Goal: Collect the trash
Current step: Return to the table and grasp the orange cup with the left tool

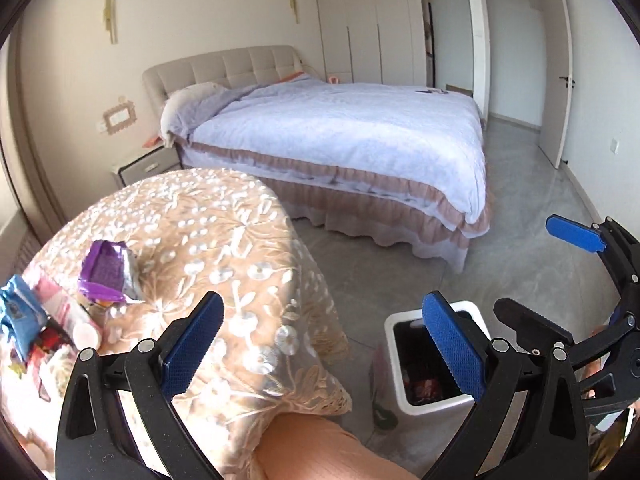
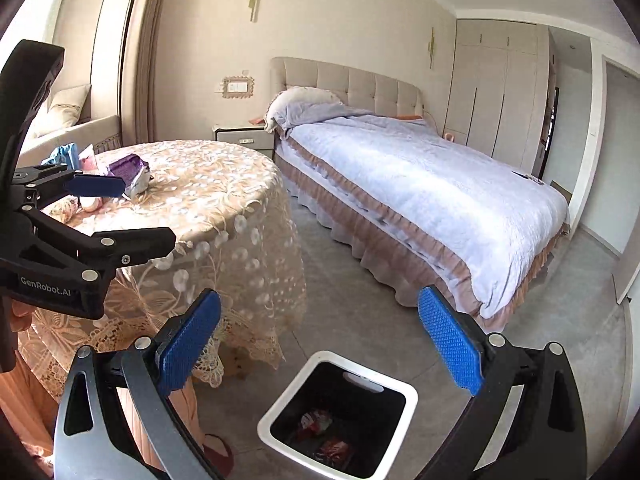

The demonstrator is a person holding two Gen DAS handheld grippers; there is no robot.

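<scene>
A white trash bin [image 2: 394,402] with a black liner stands on the floor beside the round table [image 2: 224,200]; red wrappers [image 2: 316,420] lie inside it. It also shows in the left wrist view [image 1: 478,320]. On the table lie a purple wrapper [image 1: 105,270], a blue packet [image 1: 18,312] and a pink tube [image 1: 64,306]. My left gripper [image 1: 324,344] is open and empty over the table's edge. My right gripper [image 2: 320,344] is open and empty above the bin. The purple wrapper also shows in the right wrist view [image 2: 128,166].
A bed [image 1: 340,136] with a pale blue cover fills the middle of the room. A nightstand [image 1: 144,162] stands by it. Wardrobes [image 1: 368,20] and an open door [image 1: 554,64] are at the back. Grey floor [image 1: 520,200] lies between bed and bin.
</scene>
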